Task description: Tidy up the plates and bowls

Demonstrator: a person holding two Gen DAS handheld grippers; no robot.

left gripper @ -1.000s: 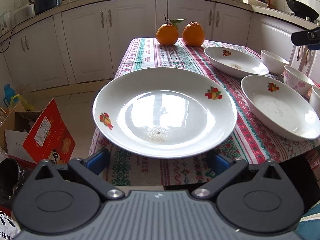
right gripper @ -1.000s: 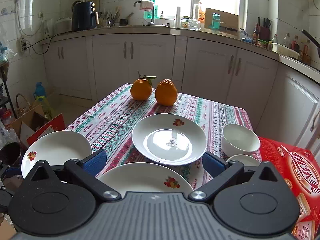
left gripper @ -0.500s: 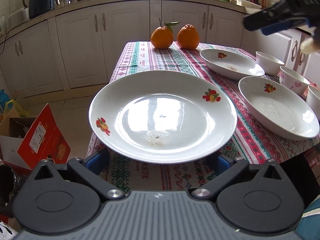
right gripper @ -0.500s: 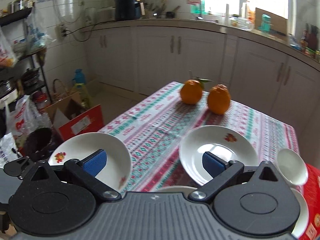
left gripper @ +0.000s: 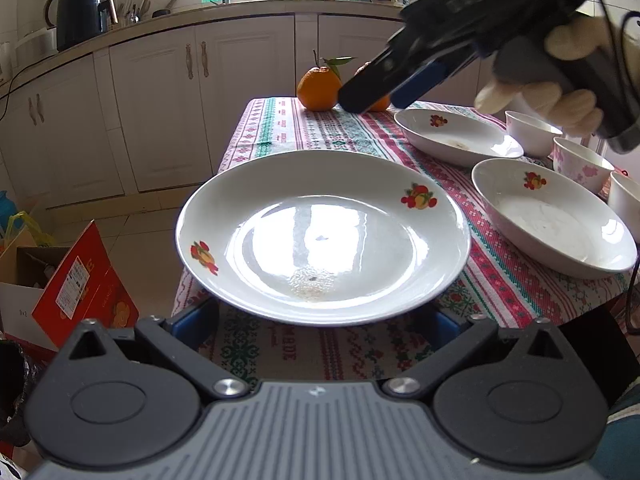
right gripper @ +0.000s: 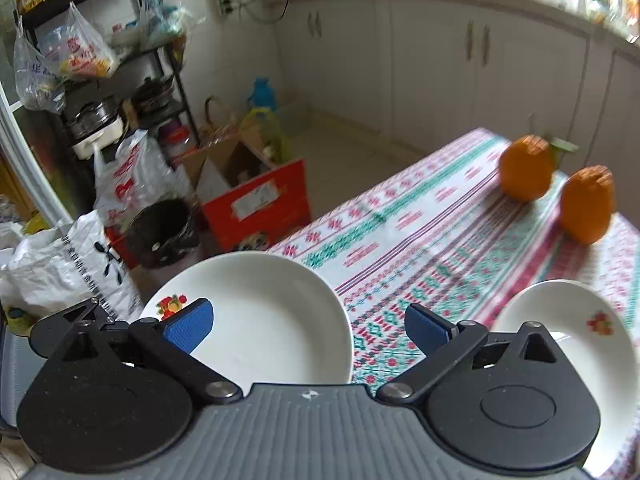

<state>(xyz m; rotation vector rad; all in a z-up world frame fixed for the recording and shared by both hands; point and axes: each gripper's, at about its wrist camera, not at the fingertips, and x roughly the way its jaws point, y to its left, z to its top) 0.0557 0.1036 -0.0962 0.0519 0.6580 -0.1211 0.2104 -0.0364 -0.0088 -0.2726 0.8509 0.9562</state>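
A large white plate (left gripper: pixel 320 236) with fruit prints lies at the table's near left corner, over the spread fingers of my left gripper (left gripper: pixel 320 320); the fingertips are hidden beneath it. It also shows in the right wrist view (right gripper: pixel 264 320). My right gripper (right gripper: pixel 306 326) is open and empty, hovering above that plate; in the left wrist view it (left gripper: pixel 384 92) is high over the table's far side. Two more white plates (left gripper: pixel 552 224) (left gripper: pixel 456 136) lie to the right. Several small bowls (left gripper: pixel 532 132) stand at the far right.
Two oranges (left gripper: pixel 318 88) sit at the far end of the patterned tablecloth (left gripper: pixel 320 128). A red cardboard box (left gripper: pixel 80 292) and bags lie on the floor left of the table. White kitchen cabinets (left gripper: pixel 160 100) run behind.
My right gripper has swung left and across, now pointing over the near plate and the floor. The left gripper and plate have hardly moved.
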